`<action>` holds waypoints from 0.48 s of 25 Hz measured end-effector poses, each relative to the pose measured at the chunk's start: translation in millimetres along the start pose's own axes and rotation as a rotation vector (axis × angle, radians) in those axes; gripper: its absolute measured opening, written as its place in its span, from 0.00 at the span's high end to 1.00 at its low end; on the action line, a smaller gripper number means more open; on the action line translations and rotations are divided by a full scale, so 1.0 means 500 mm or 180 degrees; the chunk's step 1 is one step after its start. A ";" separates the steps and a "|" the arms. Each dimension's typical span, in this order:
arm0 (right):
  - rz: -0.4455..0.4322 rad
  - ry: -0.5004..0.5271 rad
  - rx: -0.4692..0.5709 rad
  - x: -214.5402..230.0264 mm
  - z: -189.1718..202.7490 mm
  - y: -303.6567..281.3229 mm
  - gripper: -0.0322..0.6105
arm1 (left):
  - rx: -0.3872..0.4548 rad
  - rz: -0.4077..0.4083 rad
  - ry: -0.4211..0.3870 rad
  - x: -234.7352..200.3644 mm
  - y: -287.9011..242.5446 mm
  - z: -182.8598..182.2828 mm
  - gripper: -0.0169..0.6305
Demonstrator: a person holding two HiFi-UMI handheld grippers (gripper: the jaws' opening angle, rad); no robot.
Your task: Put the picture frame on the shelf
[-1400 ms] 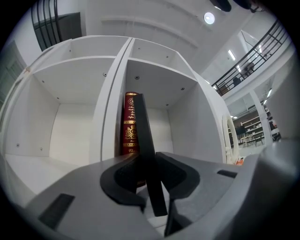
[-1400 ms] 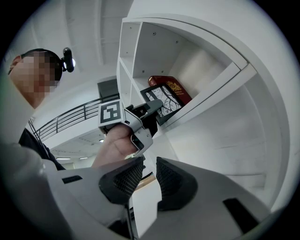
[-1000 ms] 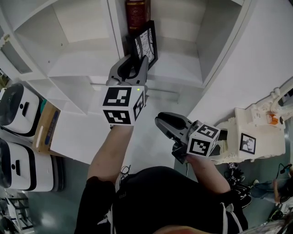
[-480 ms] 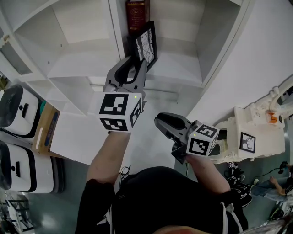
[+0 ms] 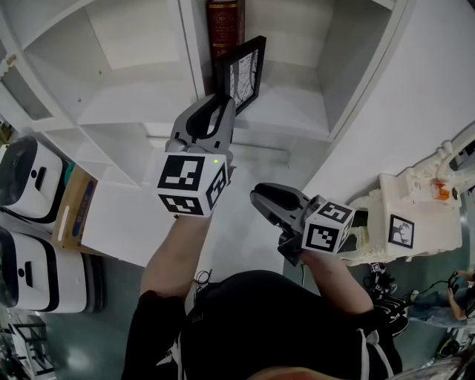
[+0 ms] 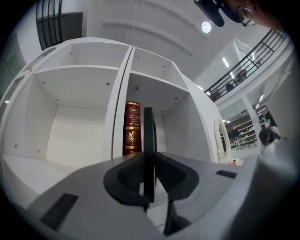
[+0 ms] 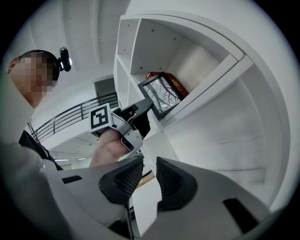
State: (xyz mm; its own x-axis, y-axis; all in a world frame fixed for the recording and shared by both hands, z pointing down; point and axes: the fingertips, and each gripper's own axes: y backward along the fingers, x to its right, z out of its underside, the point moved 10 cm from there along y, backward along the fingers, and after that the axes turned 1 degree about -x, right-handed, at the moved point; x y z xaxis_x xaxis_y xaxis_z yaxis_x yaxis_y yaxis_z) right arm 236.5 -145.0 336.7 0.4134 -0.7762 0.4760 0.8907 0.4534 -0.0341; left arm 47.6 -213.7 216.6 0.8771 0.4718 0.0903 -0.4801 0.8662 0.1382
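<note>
Nearest the camera, the person's dark garment [image 5: 260,326] is seen, with both forearms extended toward the shelf [image 5: 297,111]. The right gripper [image 5: 257,197] is held low and to the right, well apart from the shelf contents. Its jaws are set a narrow gap apart, and nothing is held between them.

Farther out and to the left, the left gripper [image 5: 213,110] is raised to the shelf. Its jaws have just been closing and are clamped on the near edge of the picture frame [image 5: 245,74]. In the left gripper view the frame is seen edge-on between the pads, which are pressed against both of its faces.

The picture frame is located at the front of the right-hand compartment, upright on edge and angled, with its black border and white printed sheet turned to the right. Whether its lower edge bears on the shelf board cannot be determined.

Just behind the frame, against the vertical divider [image 5: 189,44], a red book [image 5: 224,22] with gold lettering is stood upright.
</note>
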 end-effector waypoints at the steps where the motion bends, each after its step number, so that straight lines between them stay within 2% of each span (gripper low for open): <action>1: -0.0005 0.0000 0.0002 0.000 0.001 0.001 0.80 | -0.0004 -0.0011 -0.0013 0.003 -0.002 0.000 0.86; 6: -0.0045 -0.0014 0.0016 0.004 0.006 0.001 0.80 | -0.0066 -0.0083 0.0009 0.007 -0.024 0.001 0.86; 12: -0.0055 -0.0054 0.0043 0.011 0.003 0.013 0.80 | -0.0183 -0.0195 0.0336 0.005 -0.065 0.000 0.86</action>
State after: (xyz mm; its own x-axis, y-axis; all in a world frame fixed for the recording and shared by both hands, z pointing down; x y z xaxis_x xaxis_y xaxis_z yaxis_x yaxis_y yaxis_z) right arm 244.5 -145.5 340.4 0.3945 -0.7766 0.4912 0.8950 0.4458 -0.0140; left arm 65.6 -240.5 212.3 0.9027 0.4297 -0.0212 -0.4267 0.9005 0.0833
